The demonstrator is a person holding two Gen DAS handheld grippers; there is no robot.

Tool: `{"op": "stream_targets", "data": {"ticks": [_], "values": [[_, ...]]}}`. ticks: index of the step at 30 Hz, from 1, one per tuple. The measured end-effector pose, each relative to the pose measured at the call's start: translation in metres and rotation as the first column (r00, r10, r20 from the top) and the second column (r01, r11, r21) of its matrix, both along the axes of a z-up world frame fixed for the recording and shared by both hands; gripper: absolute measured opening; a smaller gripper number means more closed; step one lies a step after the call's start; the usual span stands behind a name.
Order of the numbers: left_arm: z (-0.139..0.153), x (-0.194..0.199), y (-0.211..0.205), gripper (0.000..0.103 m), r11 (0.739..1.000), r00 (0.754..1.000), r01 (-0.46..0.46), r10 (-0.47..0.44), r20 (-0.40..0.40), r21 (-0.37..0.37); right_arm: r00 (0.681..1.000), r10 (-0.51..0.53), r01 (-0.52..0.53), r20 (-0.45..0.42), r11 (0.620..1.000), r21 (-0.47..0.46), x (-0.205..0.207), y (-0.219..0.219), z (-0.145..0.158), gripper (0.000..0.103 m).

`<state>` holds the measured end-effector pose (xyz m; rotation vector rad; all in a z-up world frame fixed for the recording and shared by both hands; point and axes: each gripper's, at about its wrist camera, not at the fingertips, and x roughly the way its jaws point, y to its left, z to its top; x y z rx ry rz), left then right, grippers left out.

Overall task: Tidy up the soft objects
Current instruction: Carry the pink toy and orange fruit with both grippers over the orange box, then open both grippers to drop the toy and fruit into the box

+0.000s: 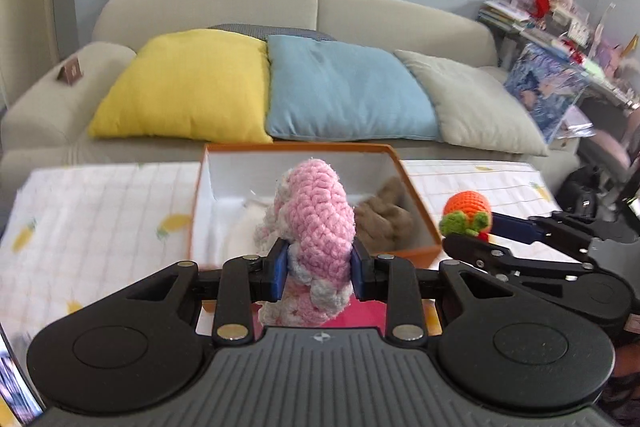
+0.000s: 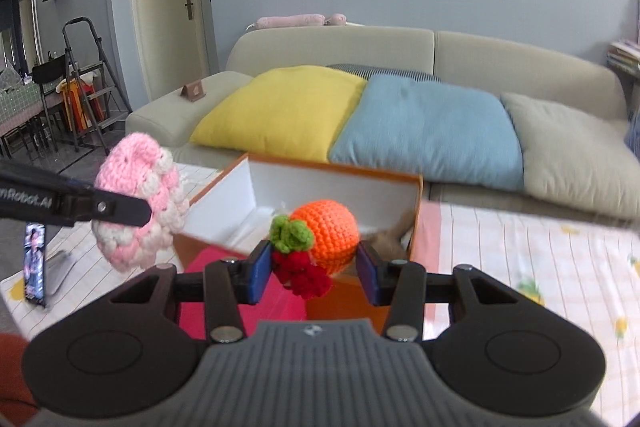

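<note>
Left wrist view: your left gripper (image 1: 320,269) is clamped on the pink-and-white crocheted plush toy (image 1: 316,227), blue pads pressing its lower half. The toy hangs in front of the open orange cardboard box with white lining (image 1: 394,157), which stands on the checked, lemon-printed cloth (image 1: 100,219). Risk: the grip sits low on a yielding body, so the tall upper part could flop or the yarn slide out if you swing hard toward the box. The toy hides much of the box floor; a brown plush item (image 1: 384,215) and something pale lie inside, neither identifiable. Motion blur softens the cloth and box edges.

Right wrist view: your right gripper (image 2: 316,267) holds the orange crocheted ball with green leaves and a red tassel (image 2: 326,233) between its pads, near the box front. Risk: the left pad bears on the leaves and tassel, not the ball's firm side, so the ball could roll free. The dangling tassel could snag the box rim on lowering. Both tools converge on one opening and could collide. You cannot see the box floor behind the ball, and the left tool's fingertip is buried in pink yarn.
</note>
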<state>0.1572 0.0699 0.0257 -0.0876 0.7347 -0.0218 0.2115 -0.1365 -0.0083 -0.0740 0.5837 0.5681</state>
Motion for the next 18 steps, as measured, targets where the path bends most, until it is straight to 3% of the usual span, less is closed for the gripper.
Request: {"op": "stream_targets", "data": {"ticks": [9, 18], "values": [[-0.034, 0.076, 0.021, 0.035, 0.988, 0.993, -0.073, 0.085, -0.081, 0.135, 0.997, -0.027, 0.022, -0.072, 0.998, -0.067, 0.07, 0.041, -0.026, 0.045], [-0.089, 0.11, 0.036, 0.036, 0.982, 0.972, -0.078, 0.114, -0.207, 0.173, 0.984, -0.034, 0.007, -0.173, 0.989, -0.15, 0.097, 0.065, -0.072, 0.045]]}}
